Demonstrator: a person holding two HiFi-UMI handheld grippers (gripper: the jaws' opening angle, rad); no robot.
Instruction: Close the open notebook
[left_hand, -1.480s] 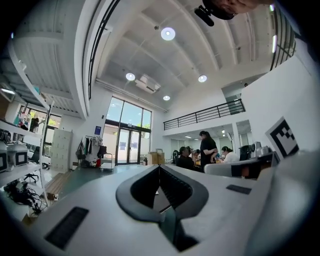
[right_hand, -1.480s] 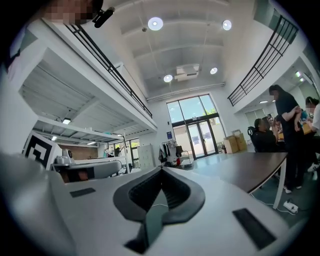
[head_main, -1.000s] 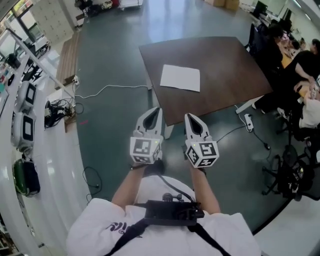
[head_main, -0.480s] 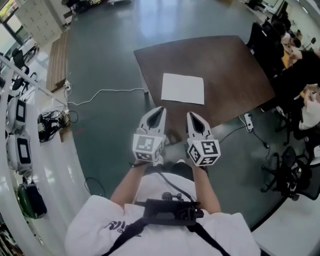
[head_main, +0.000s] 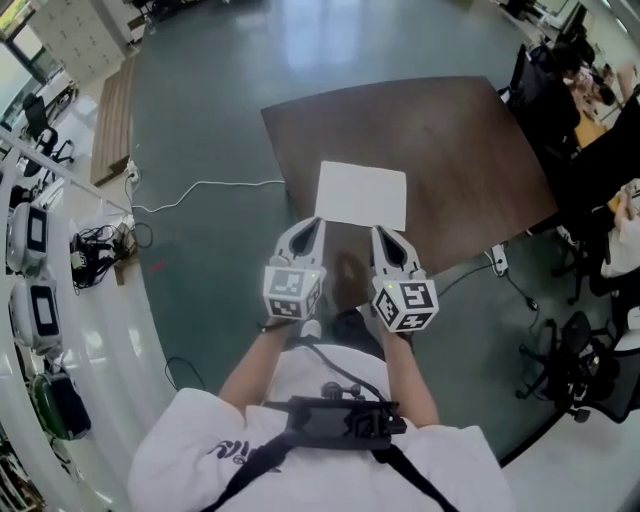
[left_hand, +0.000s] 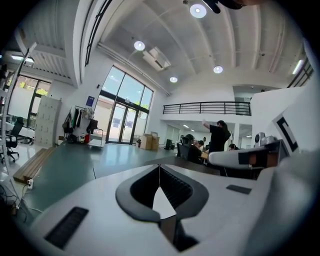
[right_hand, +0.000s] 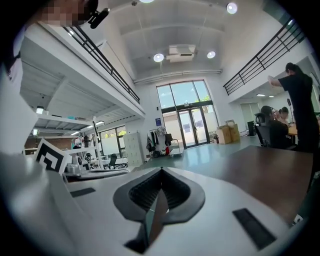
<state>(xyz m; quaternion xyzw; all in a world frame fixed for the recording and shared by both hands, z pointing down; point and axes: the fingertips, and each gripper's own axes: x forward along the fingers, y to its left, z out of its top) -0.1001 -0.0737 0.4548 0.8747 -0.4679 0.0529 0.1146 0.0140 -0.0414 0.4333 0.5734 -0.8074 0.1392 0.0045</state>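
In the head view a white open notebook (head_main: 362, 194) lies flat near the front edge of a dark brown table (head_main: 470, 150). Both grippers are held side by side just short of the notebook's near edge. The left gripper (head_main: 313, 222) has its tip by the near left corner, and the right gripper (head_main: 380, 232) has its tip by the near edge's middle. Each one's jaws meet in a point with nothing between them. In the left gripper view the left gripper (left_hand: 159, 167) is shut, and the right gripper (right_hand: 161, 172) is likewise shut in the right gripper view. The gripper views do not show the notebook.
A white cable (head_main: 210, 185) runs over the green floor left of the table. A power strip (head_main: 497, 257) lies by the table's right leg. Office chairs (head_main: 575, 370) stand at the right, with people seated at desks beyond. Equipment lines a white bench (head_main: 30, 300) at the left.
Both grippers have moved forward together towards the table, from over the floor to the notebook's near edge. Both stayed shut. The notebook has not moved on the table.
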